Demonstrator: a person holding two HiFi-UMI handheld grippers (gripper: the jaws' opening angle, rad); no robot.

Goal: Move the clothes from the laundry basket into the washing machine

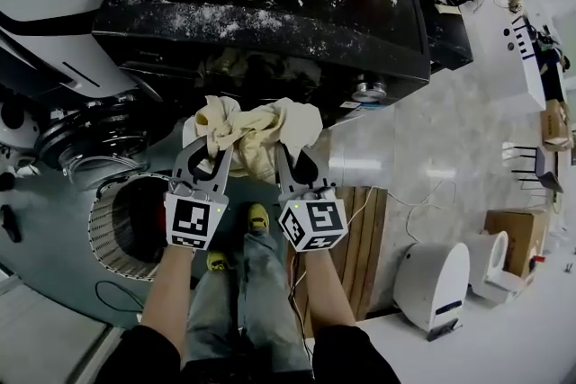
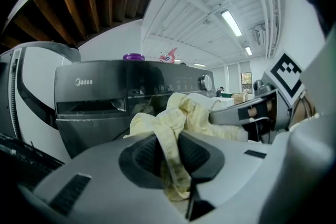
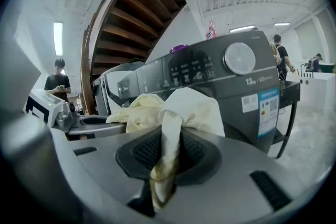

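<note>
Left gripper [image 1: 214,159]: jaws nearly together, clamped on a fold of a pale yellow garment [image 1: 259,127]. In the left gripper view the cloth runs down between the ribbed pads [image 2: 148,156] of the left gripper [image 2: 170,152] and a tail hangs out below them.

Right gripper [image 1: 290,161]: the same. Its own view shows the right gripper [image 3: 165,150] pinching a twisted strip of the garment [image 3: 190,107] between its pads [image 3: 195,150].

The two grippers sit side by side, near each other, each with its marker cube toward the person. The garment [image 2: 185,113] bunches in a loose heap across both sets of tips, off the floor.

At 12 o'clock from the grippers in the head view: a dark grey front-loading washing machine [image 1: 270,0], its top dusted white. Some crumpled fabric shows in the dark opening just past the garment. The left gripper view shows the washing machine's [image 2: 100,86] Midea mark; the right gripper view shows the washing machine's [image 3: 220,73] round dial [image 3: 239,58].

At 8 o'clock: a round white perforated laundry basket [image 1: 102,234] on the floor, apart from the garment.

At 6 o'clock: the person's legs and yellow shoes [image 1: 258,217].

At 4 o'clock: a wooden board [image 1: 360,238].
</note>
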